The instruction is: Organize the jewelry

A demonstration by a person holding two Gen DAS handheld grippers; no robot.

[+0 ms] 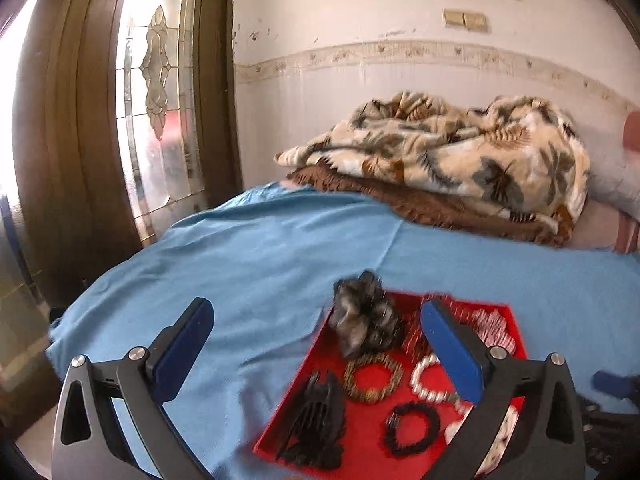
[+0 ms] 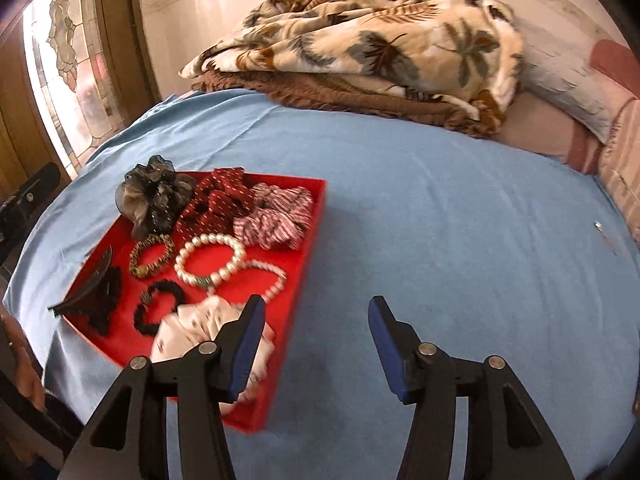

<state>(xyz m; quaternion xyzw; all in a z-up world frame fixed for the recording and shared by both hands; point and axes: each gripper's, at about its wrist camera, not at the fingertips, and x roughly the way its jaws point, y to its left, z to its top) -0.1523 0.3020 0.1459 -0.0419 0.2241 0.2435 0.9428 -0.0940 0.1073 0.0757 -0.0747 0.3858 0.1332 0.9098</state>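
Both pairs of tongs stand open with nothing between their pads: the left tongs (image 1: 316, 344) spread wide above the near-left part of the red tray (image 2: 308, 216), the right tongs (image 2: 316, 344) less wide, over bare blue bed sheet (image 2: 440, 208) just past the tray's right wall. All the pieces in view lie inside the tray, which sits toward the bed's left edge: a grey organza scrunchie (image 2: 154, 200) at its far-left corner, a red dotted scrunchie (image 2: 218, 200) and a striped one (image 2: 276, 216) along the far wall, a pearl bracelet (image 2: 210, 258), a bronze beaded bracelet (image 2: 152, 258), a black beaded bracelet (image 2: 158, 312), a black claw clip (image 2: 94, 296) at the left wall, and a pale printed scrunchie (image 2: 200, 332) at the near wall.

Judging by this, sorting looks close to done. To finish well, lift both tongs straight clear so no pad snags the pale scrunchie or drags a bracelet, and nudge only pieces that overlap, such as the second pearl strand (image 2: 268, 276) touching the first.
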